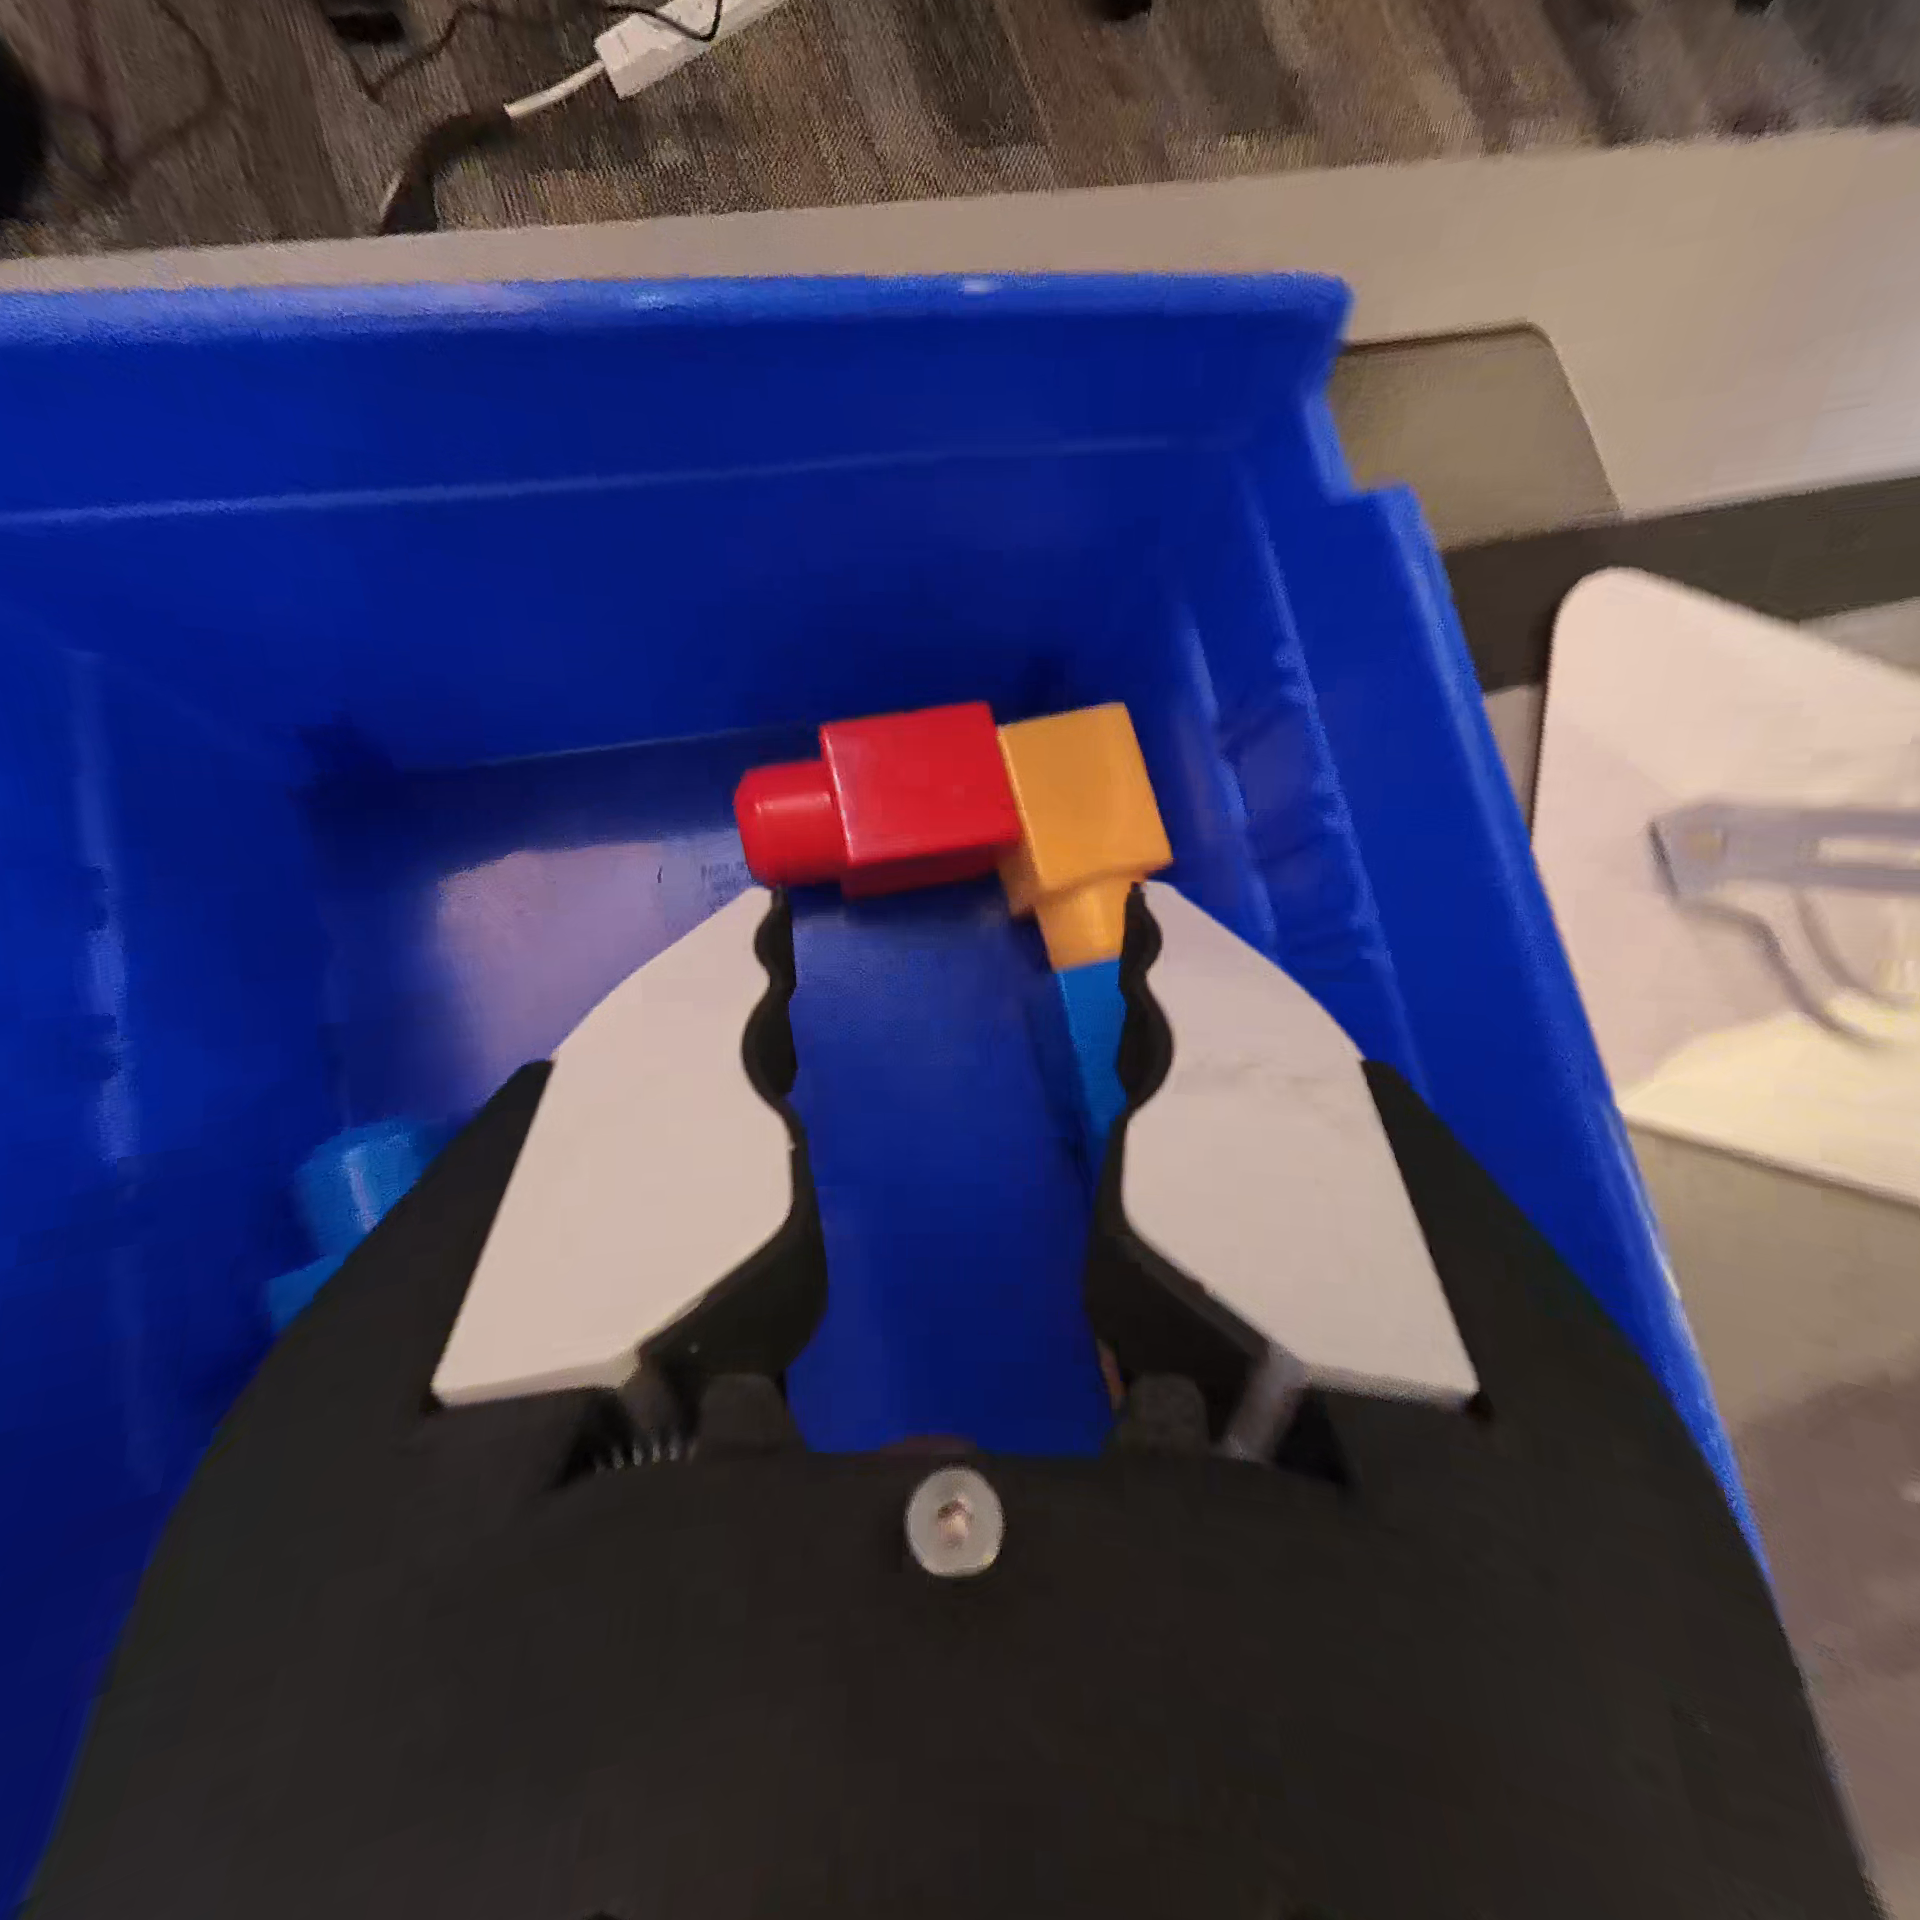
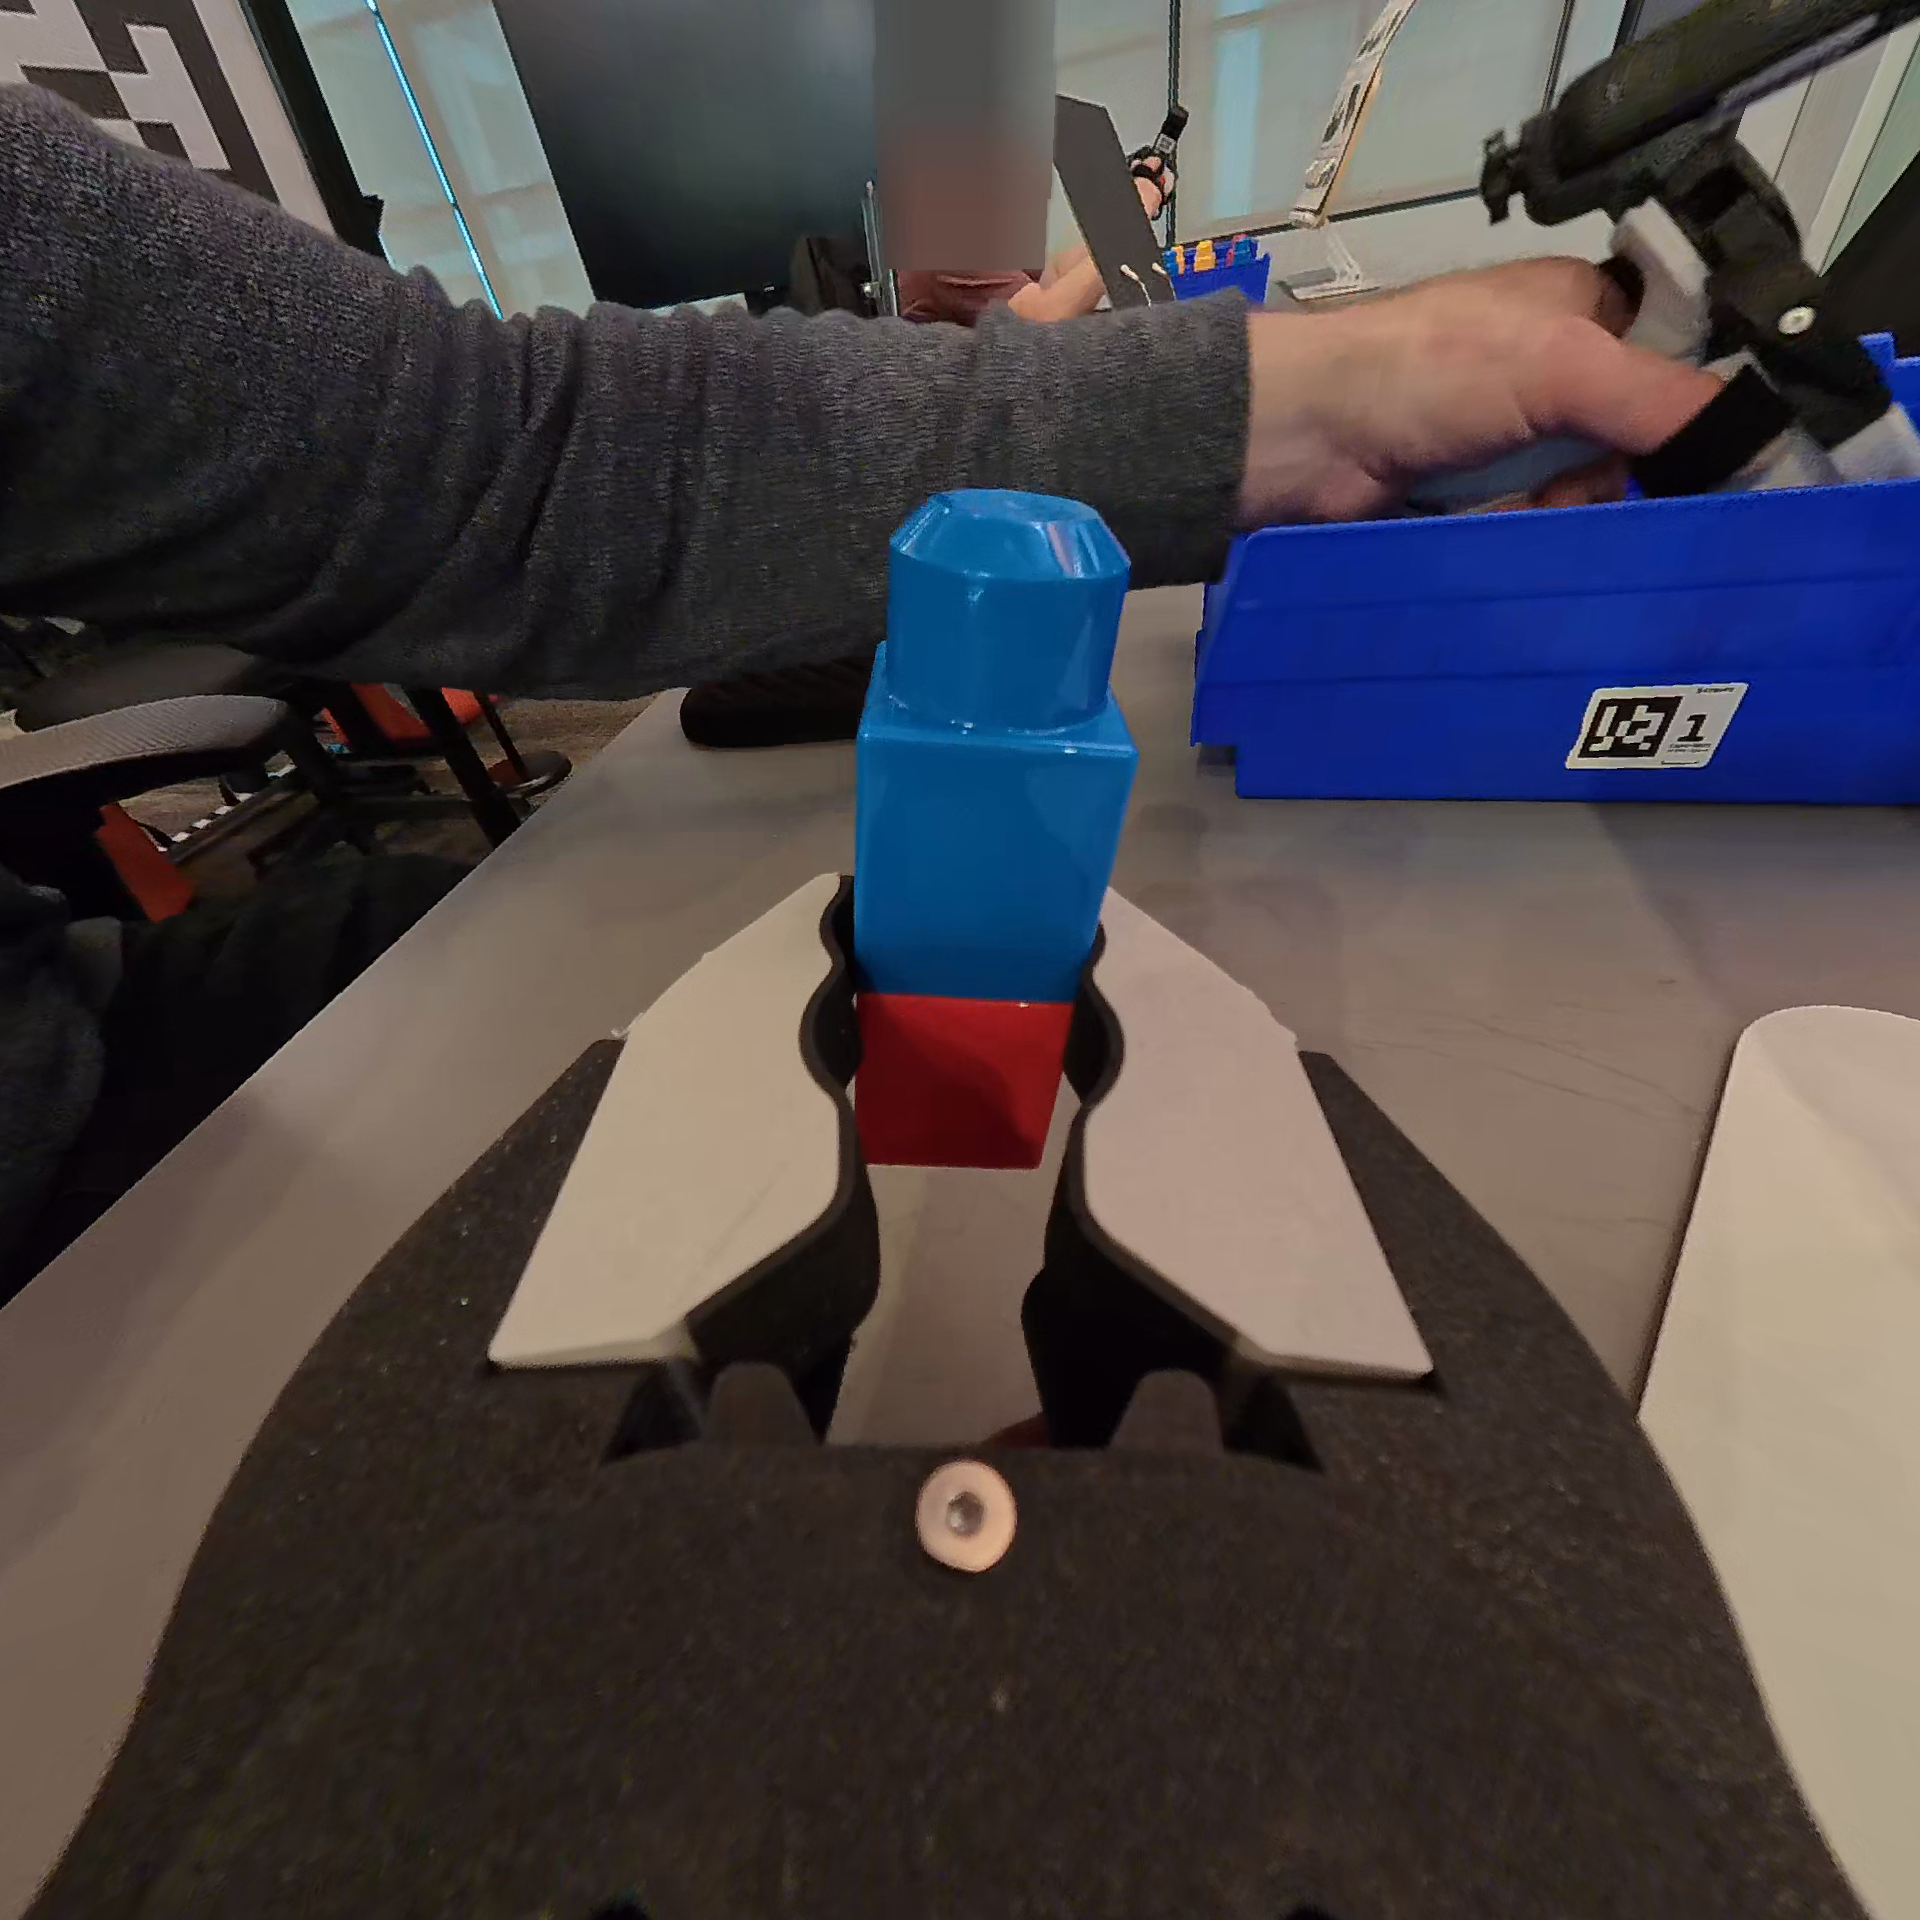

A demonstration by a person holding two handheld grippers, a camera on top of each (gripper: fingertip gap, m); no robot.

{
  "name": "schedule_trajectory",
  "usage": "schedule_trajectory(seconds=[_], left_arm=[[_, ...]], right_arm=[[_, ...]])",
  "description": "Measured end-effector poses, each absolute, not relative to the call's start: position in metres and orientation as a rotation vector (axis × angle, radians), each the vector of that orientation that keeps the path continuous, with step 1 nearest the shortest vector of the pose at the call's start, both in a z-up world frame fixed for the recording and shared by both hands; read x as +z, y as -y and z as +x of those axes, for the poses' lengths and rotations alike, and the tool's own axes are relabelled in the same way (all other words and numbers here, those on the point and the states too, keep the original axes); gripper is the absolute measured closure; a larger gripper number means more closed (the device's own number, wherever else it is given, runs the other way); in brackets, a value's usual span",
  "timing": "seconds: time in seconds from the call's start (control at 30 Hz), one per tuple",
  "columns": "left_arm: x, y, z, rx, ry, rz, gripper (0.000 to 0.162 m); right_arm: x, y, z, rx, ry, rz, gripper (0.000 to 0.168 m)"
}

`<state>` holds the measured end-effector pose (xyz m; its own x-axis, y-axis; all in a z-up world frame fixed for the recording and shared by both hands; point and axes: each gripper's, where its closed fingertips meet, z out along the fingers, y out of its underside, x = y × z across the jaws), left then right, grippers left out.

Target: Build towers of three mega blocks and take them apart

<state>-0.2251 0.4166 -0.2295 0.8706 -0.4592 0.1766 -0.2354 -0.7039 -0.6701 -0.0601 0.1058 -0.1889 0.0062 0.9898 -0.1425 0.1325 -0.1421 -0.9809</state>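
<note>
Right wrist view showed the right gripper (image 2: 961, 1023) clamped on a two-block stack, its fingers closed on the red block (image 2: 958, 1081) at the bottom with the blue block (image 2: 992, 821) pressed onto it and standing upright above the grey table (image 2: 1455, 987). Behind it, a sleeved arm reached across to the blue bin (image 2: 1507, 644), where the hand (image 2: 1455, 395) held the other tool. In the left wrist view, the left gripper (image 1: 951, 935) hung inside the bin, jaws spread with nothing between them, tips just short of a loose red block (image 1: 904, 800) and an orange block (image 1: 1081, 800) lying on their sides and touching. These blocks looked like light, rigid, glossy plastic, likely to slip if pinched on a corner; the flat side walls of the body seemed the safest hold, not the round stud.
</note>
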Motion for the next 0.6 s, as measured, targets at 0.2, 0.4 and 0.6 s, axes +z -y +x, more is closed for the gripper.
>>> schedule_trajectory(seconds=[0.2, 0.4, 0.6], left_arm=[[-0.255, -0.449, -0.238, -0.380, -0.384, -2.458, 0.097], [-0.259, -0.449, -0.230, -0.390, -0.445, -2.468, 0.092], [-0.260, -0.442, -0.219, -0.476, -0.503, -2.480, 0.103]], right_arm=[[-0.188, -0.107, -0.059, 1.263, 1.229, -1.413, 0.132], [-0.188, -0.107, -0.059, 1.266, 1.227, -1.415, 0.132], [-0.188, -0.107, -0.059, 1.264, 1.230, -1.416, 0.132]])
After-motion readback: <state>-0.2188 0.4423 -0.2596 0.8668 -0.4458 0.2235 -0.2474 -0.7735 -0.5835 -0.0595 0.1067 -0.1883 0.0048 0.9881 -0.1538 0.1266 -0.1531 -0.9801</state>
